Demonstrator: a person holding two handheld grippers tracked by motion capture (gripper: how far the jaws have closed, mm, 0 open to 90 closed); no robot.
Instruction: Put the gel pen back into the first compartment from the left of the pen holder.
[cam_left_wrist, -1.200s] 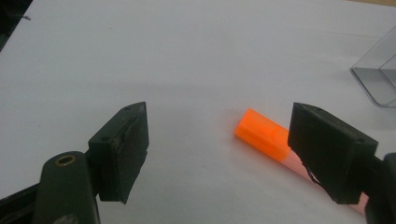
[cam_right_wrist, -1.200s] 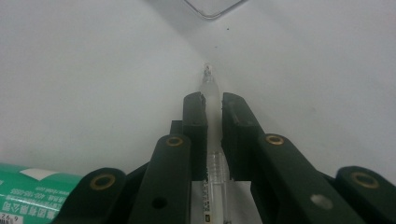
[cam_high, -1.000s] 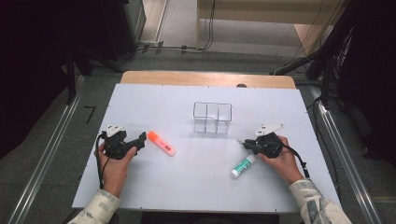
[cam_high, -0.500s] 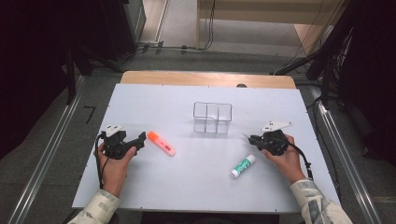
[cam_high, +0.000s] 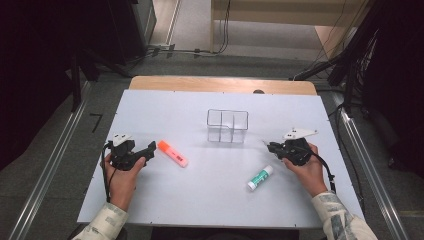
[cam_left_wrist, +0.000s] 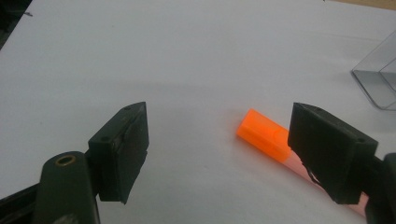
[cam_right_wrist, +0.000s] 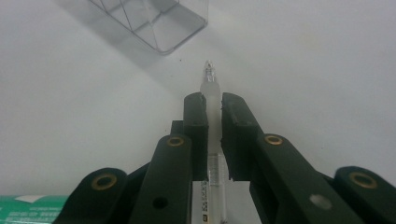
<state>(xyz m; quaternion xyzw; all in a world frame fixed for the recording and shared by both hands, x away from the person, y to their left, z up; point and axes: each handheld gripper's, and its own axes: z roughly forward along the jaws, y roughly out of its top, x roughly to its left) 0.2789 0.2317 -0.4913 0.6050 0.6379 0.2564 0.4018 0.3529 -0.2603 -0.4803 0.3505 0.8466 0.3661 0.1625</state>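
Room: a dim workspace with dark equipment and cables around a white bench (cam_high: 165, 200), seen from above, a person's forearms entering from the near edge.

Right tongs (cam_high: 266, 146): closed narrowly on a thin clear pen (cam_right_wrist: 212, 100). The right gripper view shows the two black jaws pressing its barrel from both sides, the pointed tip sticking out ahead of them toward the clear organiser.

Clear pen, handling: judged light, stiff and smooth, so it may slide or swivel between the pads. The hold sits on the barrel behind the tip, which looks a sound place; a grip nearer the middle would probably swivel less.

Clear organiser (cam_high: 228, 125): a small transparent box with compartments, standing upright near the middle of the bench, ahead of the pen tip and apart from it.

Left tongs (cam_high: 150, 148): jaws standing wide, holding nothing, low over the bench.

Orange highlighter (cam_left_wrist: 264, 135): lies flat just beyond the left tongs, its orange cap toward the gap, its far part hidden behind one jaw. Judged light, hard-bodied and apt to roll; best taken across its middle.

Glue stick (cam_high: 260, 177): green and white, lying flat near the right hand, untouched.
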